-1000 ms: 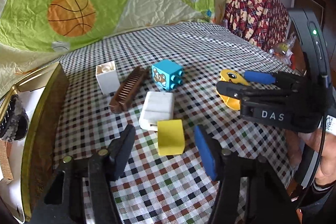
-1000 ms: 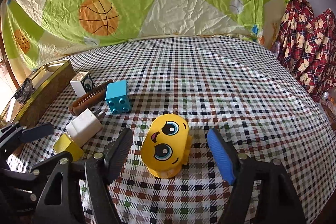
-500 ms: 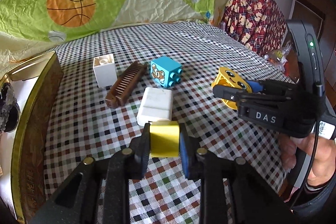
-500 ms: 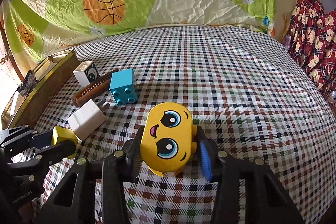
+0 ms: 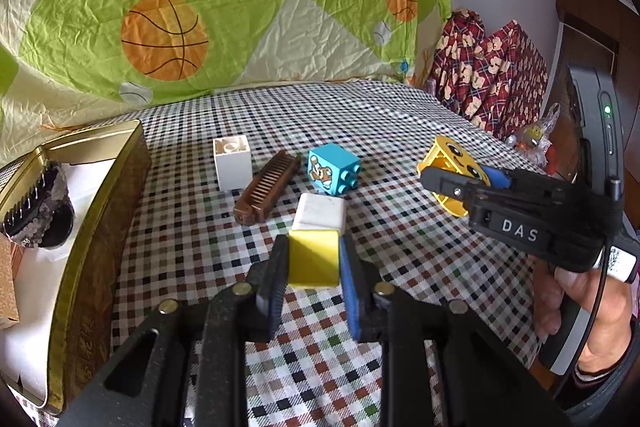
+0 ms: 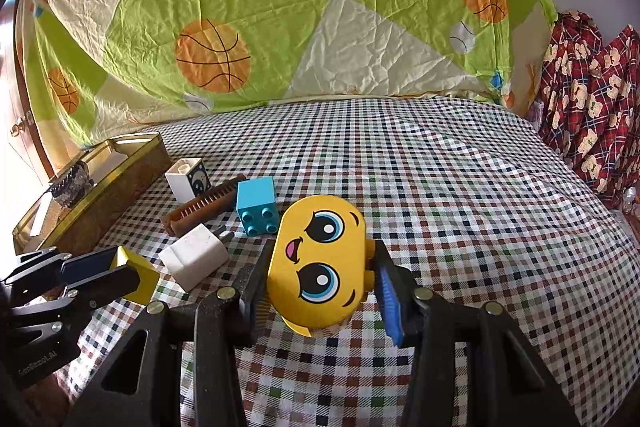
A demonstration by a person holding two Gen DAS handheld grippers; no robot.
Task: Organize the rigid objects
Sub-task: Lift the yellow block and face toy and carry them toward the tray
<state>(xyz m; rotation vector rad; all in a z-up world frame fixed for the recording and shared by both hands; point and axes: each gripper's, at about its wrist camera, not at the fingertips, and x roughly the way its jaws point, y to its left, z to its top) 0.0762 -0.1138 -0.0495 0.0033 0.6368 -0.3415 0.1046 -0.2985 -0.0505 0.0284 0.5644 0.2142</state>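
My left gripper (image 5: 314, 267) is shut on a plain yellow block (image 5: 313, 257) and holds it above the checked cloth; it also shows in the right wrist view (image 6: 138, 273). My right gripper (image 6: 320, 275) is shut on a yellow block with a cartoon face (image 6: 318, 263), lifted off the cloth; it also shows in the left wrist view (image 5: 460, 163). On the cloth lie a white charger plug (image 5: 320, 213), a blue block (image 5: 333, 167), a brown comb (image 5: 267, 187) and a white block (image 5: 233, 163).
A gold-rimmed tin box (image 5: 100, 211) stands at the left with a dark bracelet (image 5: 38, 211) inside. A basketball-print sheet (image 5: 200, 7) hangs behind. Red patterned cloth (image 5: 492, 67) lies at the far right.
Both grippers closed on their blocks, the left on the plain yellow block and the right on the face block, and then lifted them off the cloth.
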